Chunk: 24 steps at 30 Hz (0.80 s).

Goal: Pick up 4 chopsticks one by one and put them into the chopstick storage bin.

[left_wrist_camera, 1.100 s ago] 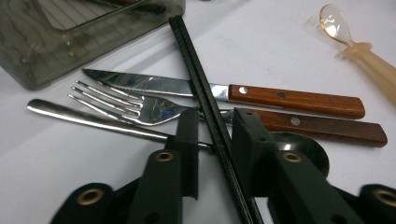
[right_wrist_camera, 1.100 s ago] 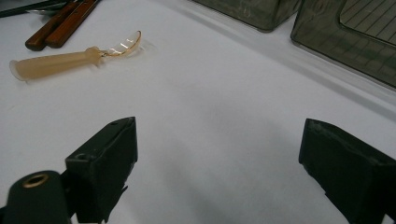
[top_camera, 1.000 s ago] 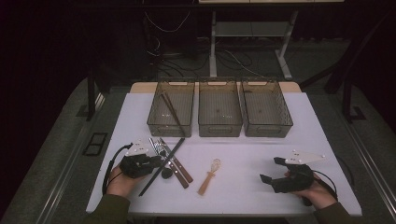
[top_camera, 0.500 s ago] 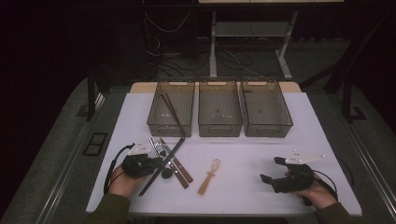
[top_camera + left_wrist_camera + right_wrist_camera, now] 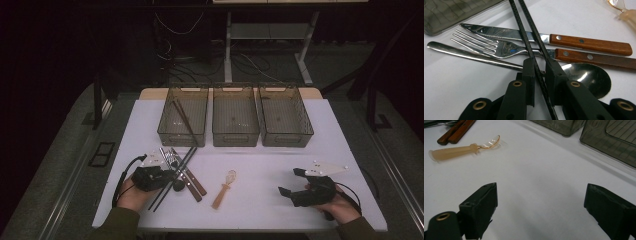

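Pinching one of the black chopsticks (image 5: 534, 62) between its jaws, the left tool (image 5: 541, 75) sits low over the cutlery heap at seven o'clock on the desk (image 5: 260, 165), likely to lift the pair clear. Both sticks lie across the knife (image 5: 564, 41), fork (image 5: 499, 47) and spoon (image 5: 586, 77), so those could shift as they rise. At four o'clock the right tool (image 5: 296, 183) rests open and empty. A clear spoon (image 5: 225, 187) lies between them; three bins (image 5: 235, 137) wait at twelve, chopsticks already in the left one.

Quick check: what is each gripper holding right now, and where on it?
Left gripper pinches one black chopstick along its shaft, low end. Right gripper is open, holding nothing.
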Tool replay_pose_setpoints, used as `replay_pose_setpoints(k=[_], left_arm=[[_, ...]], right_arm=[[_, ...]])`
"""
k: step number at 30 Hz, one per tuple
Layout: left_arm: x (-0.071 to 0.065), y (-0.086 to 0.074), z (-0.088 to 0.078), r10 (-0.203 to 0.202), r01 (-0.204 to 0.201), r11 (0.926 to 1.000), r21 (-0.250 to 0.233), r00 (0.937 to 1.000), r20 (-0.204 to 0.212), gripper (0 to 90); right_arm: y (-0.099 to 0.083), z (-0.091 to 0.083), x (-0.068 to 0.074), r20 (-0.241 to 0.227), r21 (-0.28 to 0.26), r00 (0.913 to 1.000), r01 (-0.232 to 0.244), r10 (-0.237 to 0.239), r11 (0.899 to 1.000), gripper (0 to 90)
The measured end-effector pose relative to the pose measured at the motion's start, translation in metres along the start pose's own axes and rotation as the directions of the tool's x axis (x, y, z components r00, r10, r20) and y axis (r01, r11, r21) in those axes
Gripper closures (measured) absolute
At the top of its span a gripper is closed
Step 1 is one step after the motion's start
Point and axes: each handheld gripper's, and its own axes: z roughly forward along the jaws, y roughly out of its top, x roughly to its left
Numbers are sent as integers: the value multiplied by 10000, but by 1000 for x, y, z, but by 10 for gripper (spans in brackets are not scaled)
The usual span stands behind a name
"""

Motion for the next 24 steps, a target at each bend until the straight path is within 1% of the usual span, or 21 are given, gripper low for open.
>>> replay_pose_setpoints(k=[7,11,19,24], left_arm=[[-2,1,0,195,-192,9997,172,9996,-208,787],[-2,2,1,108,-104,9998,156,9995,-298,812],[-2,3,1,213,-204,9995,223,9988,-440,816],[-1,3,2,58,-51,9999,154,9991,-419,832]], right_arm=[[0,0,0,9,15,10000,53,-53,10000,118],[0,0,0,11,-14,10000,40,-40,10000,117],[0,0,0,8,-1,10000,37,-37,10000,117],[0,0,0,13,-3,10000,43,-43,10000,117]])
